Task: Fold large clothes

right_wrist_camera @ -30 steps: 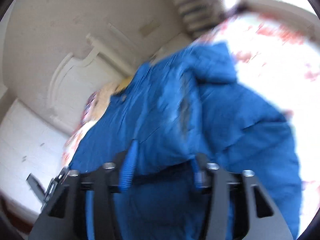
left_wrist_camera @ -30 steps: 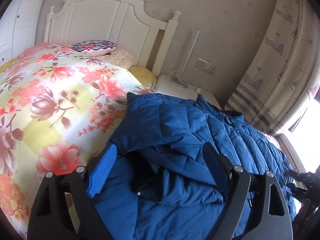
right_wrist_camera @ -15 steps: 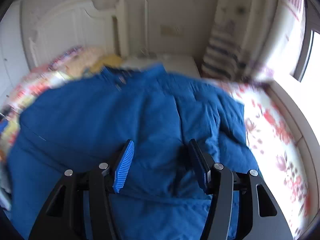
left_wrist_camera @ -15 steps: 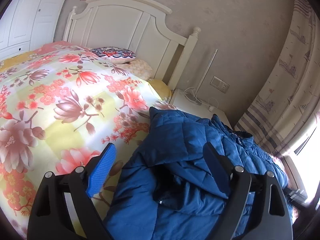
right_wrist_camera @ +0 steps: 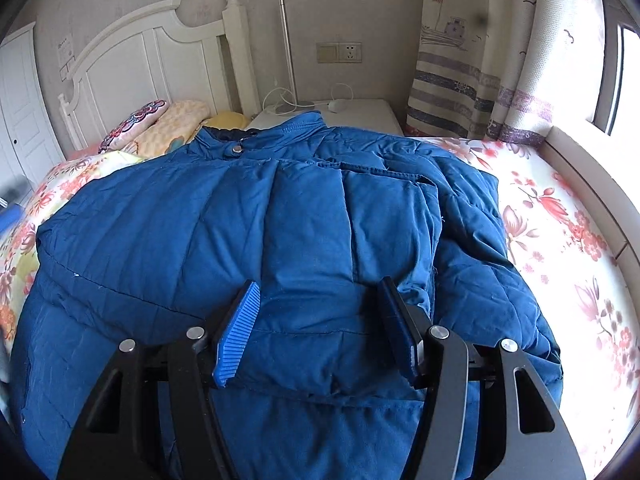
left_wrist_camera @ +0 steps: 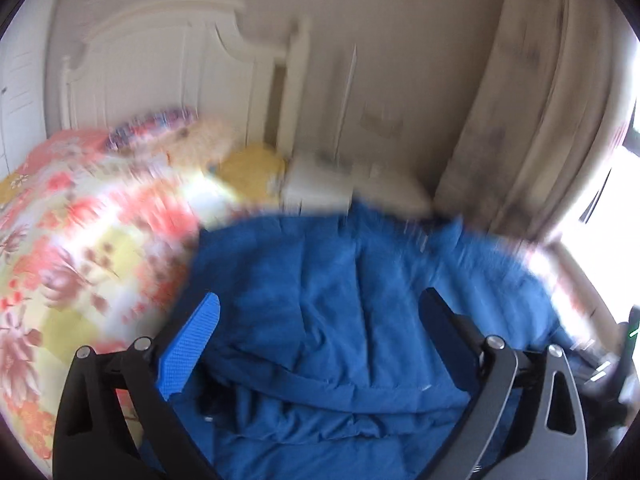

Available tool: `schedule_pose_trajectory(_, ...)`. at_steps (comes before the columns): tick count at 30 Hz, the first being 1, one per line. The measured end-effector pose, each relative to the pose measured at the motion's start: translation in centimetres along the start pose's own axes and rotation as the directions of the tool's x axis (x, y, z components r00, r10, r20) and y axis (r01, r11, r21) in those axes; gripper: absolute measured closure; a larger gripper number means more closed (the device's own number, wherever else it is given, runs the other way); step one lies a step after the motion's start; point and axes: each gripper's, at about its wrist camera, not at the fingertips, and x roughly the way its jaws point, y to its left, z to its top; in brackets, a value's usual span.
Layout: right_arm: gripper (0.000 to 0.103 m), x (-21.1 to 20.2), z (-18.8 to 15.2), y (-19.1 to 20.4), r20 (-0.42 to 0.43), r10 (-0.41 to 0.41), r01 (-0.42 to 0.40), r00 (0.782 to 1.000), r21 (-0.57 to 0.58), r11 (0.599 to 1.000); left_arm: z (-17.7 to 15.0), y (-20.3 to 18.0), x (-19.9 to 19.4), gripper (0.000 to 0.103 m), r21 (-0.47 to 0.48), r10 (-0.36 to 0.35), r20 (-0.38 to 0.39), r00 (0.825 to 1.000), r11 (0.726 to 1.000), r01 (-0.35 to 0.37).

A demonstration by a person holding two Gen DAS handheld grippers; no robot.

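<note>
A large blue quilted jacket (right_wrist_camera: 280, 220) lies on the floral bedspread (right_wrist_camera: 560, 216), collar toward the headboard, with its sleeves folded over the body. My right gripper (right_wrist_camera: 318, 292) is open and empty, hovering just over the jacket's lower middle. In the blurred left wrist view the jacket (left_wrist_camera: 340, 300) fills the lower centre. My left gripper (left_wrist_camera: 320, 308) is open wide and empty above the jacket's left part, with the bedspread (left_wrist_camera: 80, 248) to its left.
A white headboard (right_wrist_camera: 132, 64) and pillows (right_wrist_camera: 160, 124) stand at the far end. A white nightstand (right_wrist_camera: 360, 110) with a lamp pole and cables is behind the collar. Patterned curtains (right_wrist_camera: 480, 60) and a window ledge (right_wrist_camera: 580, 168) run along the right.
Both grippers have swung round to face the headboard. The right gripper has let go of the jacket fold and opened. The left gripper is moving fast over the jacket, blurring its view.
</note>
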Motion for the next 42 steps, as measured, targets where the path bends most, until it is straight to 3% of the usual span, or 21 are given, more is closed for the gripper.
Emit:
schedule_pose_trajectory(1,0.046,0.0,0.0,-0.1,0.0,0.001,-0.001,1.0,0.001,1.0,-0.8,-0.3,2.4,0.004,0.01,0.011,-0.107,0.994,1.0,-0.01)
schedule_pose_trajectory(2,0.046,0.0,0.0,-0.1,0.0,0.001,-0.001,1.0,0.001,1.0,-1.5,-0.6,3.8,0.004,0.028,0.036,-0.157,0.987,0.999,-0.032)
schedule_pose_trajectory(5,0.046,0.0,-0.1,0.0,0.001,0.002,-0.002,1.0,-0.001,1.0,-2.1,-2.2,4.1,0.003,0.131,0.102,-0.149,0.984,0.988,-0.083)
schedule_pose_trajectory(8,0.045,0.1,-0.1,-0.1,0.001,0.007,-0.007,1.0,0.002,1.0,0.6,-2.1,2.3,0.003,0.075,0.042,-0.098,0.994,0.997,-0.034)
schedule_pose_trajectory(11,0.045,0.1,-0.1,-0.1,0.002,0.007,-0.007,1.0,0.002,1.0,3.4,-1.8,2.7,0.003,0.062,0.066,-0.059,0.996,0.996,-0.062)
schedule_pose_trajectory(13,0.045,0.1,-0.1,-0.1,0.002,0.007,-0.007,1.0,0.002,1.0,4.5,-1.0,5.6,0.003,0.039,0.101,-0.124,0.987,0.995,-0.097)
schedule_pose_trajectory(15,0.045,0.1,-0.1,-0.2,0.002,0.009,-0.009,1.0,0.004,1.0,4.2,0.5,8.9,0.002,0.019,0.139,-0.22,0.966,0.99,-0.138)
schedule_pose_trajectory(16,0.045,0.1,-0.1,-0.2,0.003,0.013,-0.013,1.0,0.004,1.0,3.5,0.9,9.9,0.002,0.024,0.138,-0.225,0.965,0.99,-0.136)
schedule_pose_trajectory(18,0.045,0.1,-0.1,-0.1,0.005,0.018,-0.018,1.0,0.004,1.0,2.4,0.4,9.5,0.002,0.081,0.155,-0.146,0.977,0.986,-0.144)
schedule_pose_trajectory(20,0.045,-0.1,0.0,-0.3,0.009,0.029,-0.029,1.0,0.013,1.0,2.1,0.1,9.0,0.002,0.09,0.163,-0.117,0.98,0.984,-0.153)
schedule_pose_trajectory(24,0.045,-2.0,0.9,0.3,0.06,0.011,-0.013,0.998,0.022,1.0,1.9,0.2,8.6,0.002,0.07,0.144,-0.118,0.983,0.988,-0.136)
schedule_pose_trajectory(28,0.041,-2.7,4.3,3.5,0.119,0.031,-0.021,0.992,-0.081,0.996,1.9,0.1,8.5,0.002,0.075,0.151,-0.114,0.982,0.987,-0.143)
schedule_pose_trajectory(31,0.04,0.0,6.5,5.3,0.08,0.002,0.009,0.997,-0.135,0.991,1.9,0.4,8.9,0.002,0.071,0.145,-0.112,0.983,0.988,-0.138)
schedule_pose_trajectory(34,0.035,5.7,6.6,6.0,-0.071,-0.028,0.016,0.997,-0.169,0.986,2.0,0.3,9.0,0.002,0.071,0.146,-0.111,0.983,0.988,-0.138)
schedule_pose_trajectory(40,0.035,6.5,6.2,5.6,-0.081,-0.009,-0.006,0.997,-0.188,0.982,2.1,0.6,9.0,0.002,0.065,0.139,-0.111,0.984,0.989,-0.132)
schedule_pose_trajectory(42,0.035,5.3,7.1,4.0,-0.032,-0.04,0.035,0.999,-0.146,0.989,2.1,0.6,9.0,0.002,0.066,0.139,-0.11,0.984,0.989,-0.133)
